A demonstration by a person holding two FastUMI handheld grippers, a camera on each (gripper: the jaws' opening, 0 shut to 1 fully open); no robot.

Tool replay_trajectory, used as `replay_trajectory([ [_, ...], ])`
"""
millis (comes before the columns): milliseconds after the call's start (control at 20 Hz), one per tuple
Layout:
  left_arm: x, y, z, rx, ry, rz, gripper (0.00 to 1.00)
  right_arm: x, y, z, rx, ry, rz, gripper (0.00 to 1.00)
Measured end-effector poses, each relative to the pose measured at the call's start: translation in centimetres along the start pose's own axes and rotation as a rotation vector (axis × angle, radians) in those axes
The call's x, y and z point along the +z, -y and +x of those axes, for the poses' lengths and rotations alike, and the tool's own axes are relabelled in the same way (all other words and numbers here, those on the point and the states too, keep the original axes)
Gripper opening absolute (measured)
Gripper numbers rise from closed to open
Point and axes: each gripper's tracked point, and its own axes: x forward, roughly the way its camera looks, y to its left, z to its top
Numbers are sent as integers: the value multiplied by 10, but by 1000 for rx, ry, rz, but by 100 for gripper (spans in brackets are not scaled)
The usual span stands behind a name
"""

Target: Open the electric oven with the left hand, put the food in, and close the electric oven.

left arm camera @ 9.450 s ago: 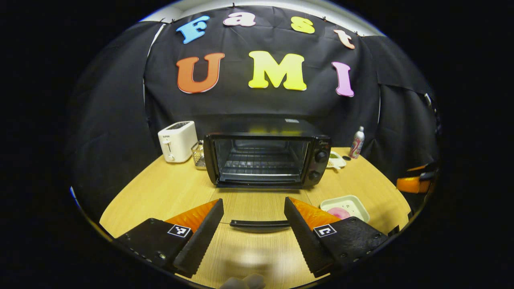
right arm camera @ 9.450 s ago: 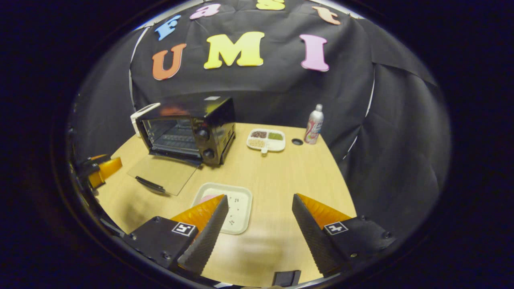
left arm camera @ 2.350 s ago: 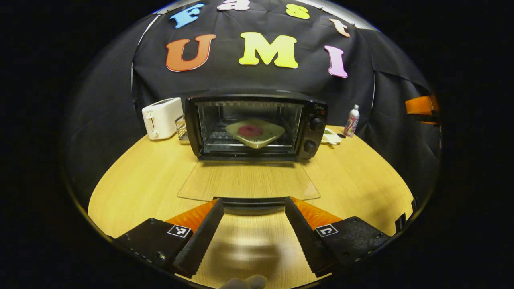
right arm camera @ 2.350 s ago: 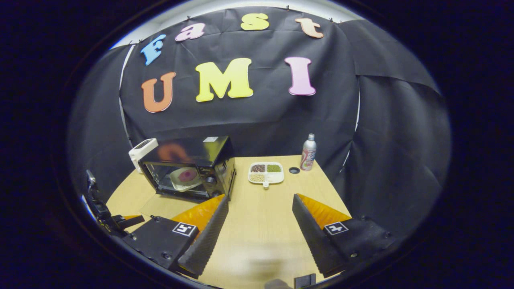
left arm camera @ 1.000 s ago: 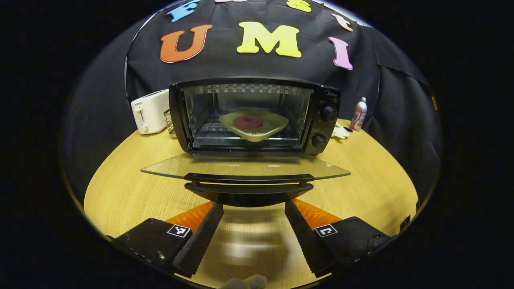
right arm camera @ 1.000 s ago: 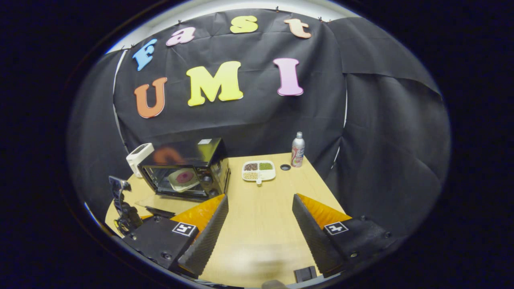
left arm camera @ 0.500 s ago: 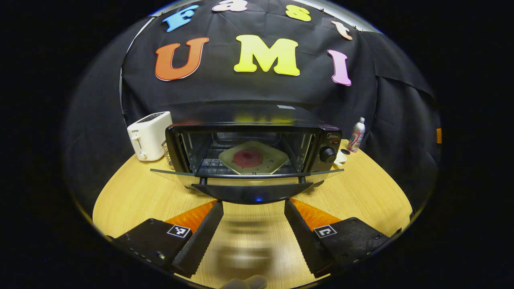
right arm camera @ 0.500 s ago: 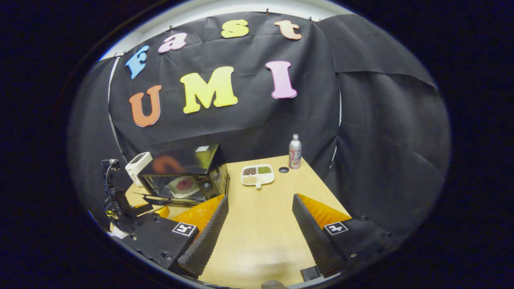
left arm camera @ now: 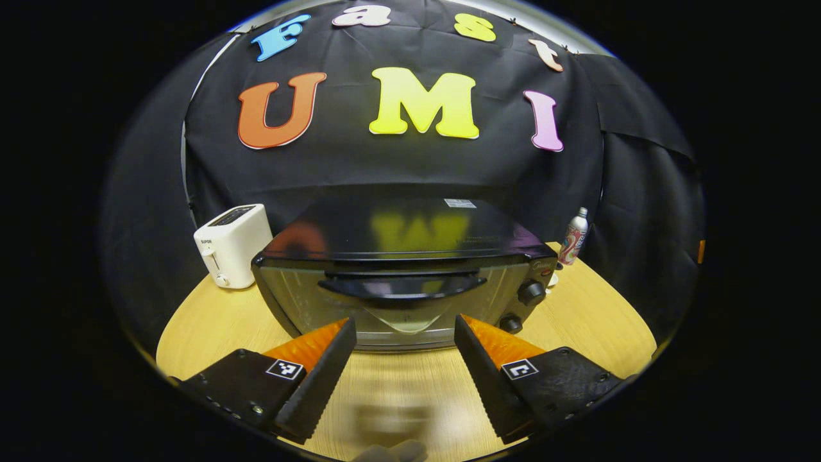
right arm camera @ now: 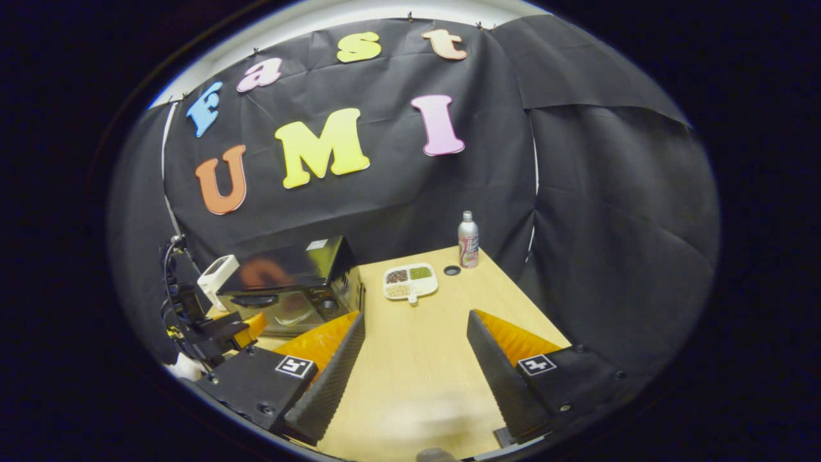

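Two tools are presented with fingers apart and nothing held: the left tool (left arm camera: 405, 350) just before the oven (left arm camera: 404, 282), the right tool (right arm camera: 415, 350) over the bare worktop (right arm camera: 417, 359), well apart from it. The oven stands on the worktop between a toaster (left arm camera: 232, 244) and a can (left arm camera: 574, 236). The door (left arm camera: 397, 305) is seen raised against the front. The oven is black and glossy, with two knobs (left arm camera: 521, 305) at its right. The door is glass, judged stiff and fragile; it is best taken by the curved handle (left arm camera: 401, 287), judged smooth and possibly slippery.
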Motion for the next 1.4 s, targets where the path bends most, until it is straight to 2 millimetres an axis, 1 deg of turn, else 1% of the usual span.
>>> replay_trajectory([
  [50, -4, -4, 2, 0, -5, -2, 96, 2, -1, 1, 3, 4, -2, 96],
  [150, -8, -2, 3, 2, -12, -5, 96, 1, -1, 3, 3, -3, -12, 95],
  [200, -9, -1, 3, 4, -14, -7, 96, 2, -3, 4, 7, 0, -13, 100],
  [250, -10, -1, 4, 2, -14, -8, 96, 3, -3, 5, 7, -3, -15, 96],
  [300, -10, -1, 4, 3, -15, -7, 96, 2, -3, 6, 10, -6, -14, 96],
  [400, -9, 0, 3, 2, -11, -6, 96, 2, -4, 6, 10, -8, -15, 96],
  [450, -9, 1, 3, 0, -8, -6, 96, 2, -3, 5, 9, -7, -18, 100],
  [500, -9, 1, 2, 0, -9, -6, 96, 3, -4, 4, 10, -5, -20, 96],
  [550, -8, 1, 1, -3, -3, -3, 96, 3, -5, 3, 11, -2, -21, 100],
  [600, -7, 1, 0, -2, 3, 1, 96, 3, -6, 3, 11, -2, -24, 96],
  [700, -7, 2, -3, -5, 7, 0, 96, 4, -8, 0, 12, 4, -23, 96],
  [850, -1, 2, -7, -14, 31, -3, 96, 4, -11, -4, 14, 9, -27, 96],
  [900, 1, 4, -11, -16, 32, 0, 96, 6, -11, -6, 13, 15, -29, 100],
  [950, 4, 6, -14, -23, 43, -1, 96, 8, -11, -7, 11, 18, -37, 96],
  [1000, 9, 7, -21, -24, 56, 1, 96, 10, -12, -8, 18, 24, -42, 96],
  [1050, 16, 8, -31, -19, 72, 2, 96, 17, -14, -11, 28, 40, -41, 100],
  [1100, 28, 10, -43, -19, 100, 0, 96, 25, -15, -15, 38, 58, -44, 96],
  [1150, 42, 11, -58, -11, 131, 1, 96, 34, -14, -20, 47, 81, -53, 96],
  [1200, 61, 12, -76, 1, 181, 6, 96, 44, -15, -25, 63, 107, -61, 96],
  [1350, 119, 20, -143, 34, 340, 5, 96, 74, -14, -48, 115, 182, -83, 96],
  [1400, 133, 25, -162, 39, 380, 3, 95, 83, -12, -56, 132, 202, -92, 96],
])
